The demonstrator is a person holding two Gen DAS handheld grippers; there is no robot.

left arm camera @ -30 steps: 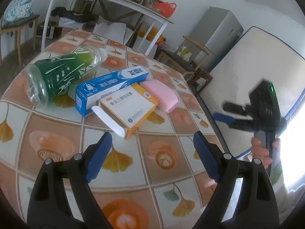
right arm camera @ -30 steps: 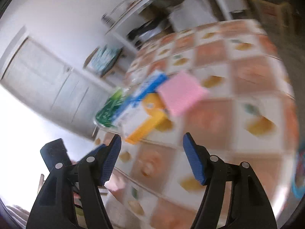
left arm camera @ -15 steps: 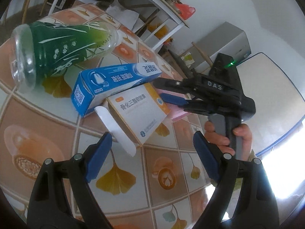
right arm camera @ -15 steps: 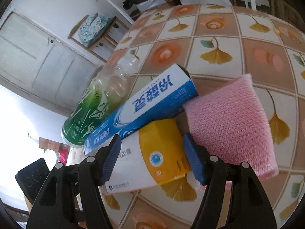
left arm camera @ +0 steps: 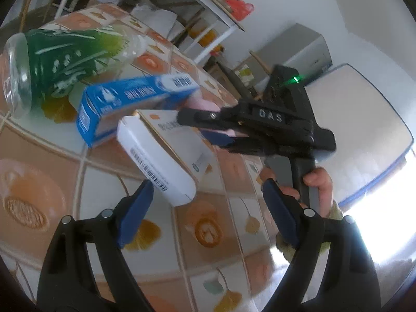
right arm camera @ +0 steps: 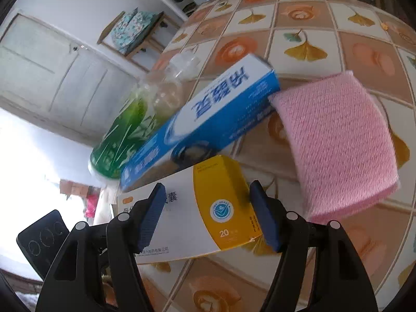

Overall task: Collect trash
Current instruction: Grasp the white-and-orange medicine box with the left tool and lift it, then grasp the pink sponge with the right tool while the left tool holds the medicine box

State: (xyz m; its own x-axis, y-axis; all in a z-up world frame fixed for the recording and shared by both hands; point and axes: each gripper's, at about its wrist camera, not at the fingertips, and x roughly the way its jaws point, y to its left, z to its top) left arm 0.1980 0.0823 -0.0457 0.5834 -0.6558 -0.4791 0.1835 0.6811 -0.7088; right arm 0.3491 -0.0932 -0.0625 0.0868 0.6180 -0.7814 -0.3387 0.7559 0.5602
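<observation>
Tiled table [right arm camera: 306, 13]: bottle [left arm camera: 59, 59] on side, blue box [right arm camera: 208, 119] leaning on it, pink sponge [right arm camera: 335, 140] beside. Right gripper [right arm camera: 208, 214] jaws wide open, straddling yellow-white box [right arm camera: 197, 213], pads not seen touching. Left gripper [left arm camera: 205, 212] wide open, empty, just short of that box's white flap [left arm camera: 156, 161].

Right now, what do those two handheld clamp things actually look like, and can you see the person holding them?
Each gripper is matte black plastic with two arms ending in blue pads and silver rivets. The left gripper looks identical to the right gripper. From the left camera, the right one's body shows raised "DAS" lettering, a green light and a grey handle gripped by a bare hand with a pale fuzzy cuff.
</observation>
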